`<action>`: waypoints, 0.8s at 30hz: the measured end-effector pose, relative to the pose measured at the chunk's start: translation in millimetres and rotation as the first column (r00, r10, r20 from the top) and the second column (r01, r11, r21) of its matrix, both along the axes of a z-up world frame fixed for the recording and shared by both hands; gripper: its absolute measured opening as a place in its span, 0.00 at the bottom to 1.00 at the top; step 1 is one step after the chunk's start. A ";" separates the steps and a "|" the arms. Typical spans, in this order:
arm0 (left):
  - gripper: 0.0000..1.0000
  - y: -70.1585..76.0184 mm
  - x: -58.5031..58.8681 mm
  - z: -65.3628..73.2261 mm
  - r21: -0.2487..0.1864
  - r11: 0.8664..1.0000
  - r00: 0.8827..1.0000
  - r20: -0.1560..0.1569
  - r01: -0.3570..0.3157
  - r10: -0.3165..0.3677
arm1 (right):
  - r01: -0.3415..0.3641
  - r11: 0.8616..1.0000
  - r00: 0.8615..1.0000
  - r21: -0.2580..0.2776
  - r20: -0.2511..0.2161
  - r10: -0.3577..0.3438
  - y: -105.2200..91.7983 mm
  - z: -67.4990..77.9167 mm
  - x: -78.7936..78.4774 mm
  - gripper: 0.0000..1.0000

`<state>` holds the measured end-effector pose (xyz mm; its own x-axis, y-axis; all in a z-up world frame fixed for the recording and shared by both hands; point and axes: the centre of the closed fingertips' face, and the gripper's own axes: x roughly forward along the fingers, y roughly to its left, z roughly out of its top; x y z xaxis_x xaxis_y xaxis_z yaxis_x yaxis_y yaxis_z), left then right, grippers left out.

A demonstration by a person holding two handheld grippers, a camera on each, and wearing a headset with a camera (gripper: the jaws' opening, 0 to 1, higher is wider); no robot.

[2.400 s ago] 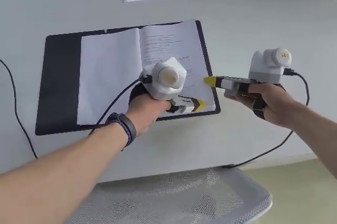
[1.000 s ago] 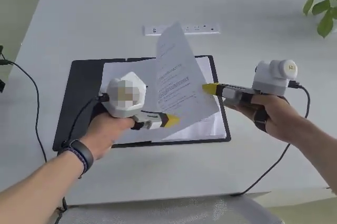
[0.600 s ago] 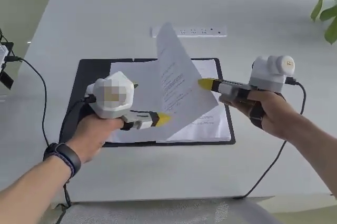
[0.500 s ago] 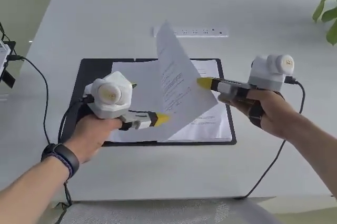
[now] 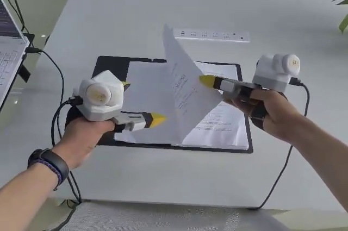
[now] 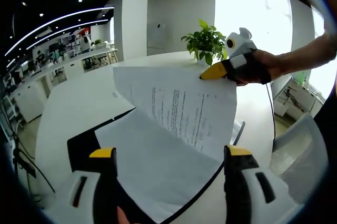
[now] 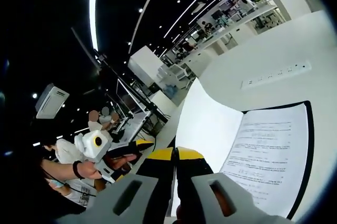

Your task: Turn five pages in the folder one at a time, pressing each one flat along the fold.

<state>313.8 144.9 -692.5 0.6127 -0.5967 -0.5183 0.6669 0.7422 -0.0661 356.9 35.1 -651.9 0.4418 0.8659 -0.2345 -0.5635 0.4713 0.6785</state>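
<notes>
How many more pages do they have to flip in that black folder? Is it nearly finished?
Done: white sheets lie flat on the left side of the open black folder, though how many cannot be told. In hand: the right gripper is shut on one printed white page, which stands up mid-turn, and the left gripper is open beside it. Left: laying this page down, pressing its fold, and any remaining turns.

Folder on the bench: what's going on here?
A person is working an open black folder on the white table with tongs in each hand. The right tongs are shut on the outer edge of one page, which stands lifted above the folder, partway through a turn. The left tongs are open, held low by the page's near edge, gripping nothing. That page is not yet laid down or pressed along the fold.
</notes>
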 end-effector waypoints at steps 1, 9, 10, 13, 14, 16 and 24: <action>0.83 1.4 -0.3 -0.1 0.001 1.000 1.000 0.000 -0.002 0.002 | -0.001 1.000 1.000 0.001 -0.002 0.001 2.9 -0.1 0.4 0.00; 0.84 26.4 -3.1 5.3 -0.012 0.999 0.999 0.008 -0.046 0.046 | -0.014 1.000 1.000 0.011 -0.020 0.014 35.6 -4.6 2.8 0.00; 0.84 29.0 -3.3 5.8 -0.014 0.999 0.999 0.009 -0.051 0.051 | -0.018 1.000 1.000 0.013 -0.021 0.019 39.3 -5.0 2.8 0.00; 0.84 39.3 -4.6 6.4 -0.016 0.998 0.998 0.011 -0.067 0.067 | -0.033 0.999 0.999 0.013 -0.031 0.034 53.6 -8.0 2.5 0.00; 0.84 42.1 -4.8 6.1 -0.015 0.997 0.997 0.011 -0.071 0.071 | -0.037 0.999 0.999 0.012 -0.032 0.038 57.2 -8.9 2.3 0.00; 0.84 47.0 -5.8 6.0 -0.016 0.997 0.997 0.011 -0.078 0.079 | -0.046 0.999 0.998 0.012 -0.040 0.046 65.5 -11.3 2.3 0.00; 0.84 68.7 -10.3 7.3 -0.028 0.992 0.992 0.010 -0.123 0.123 | -0.070 0.998 0.994 -0.003 -0.079 0.069 90.9 -27.1 2.5 0.00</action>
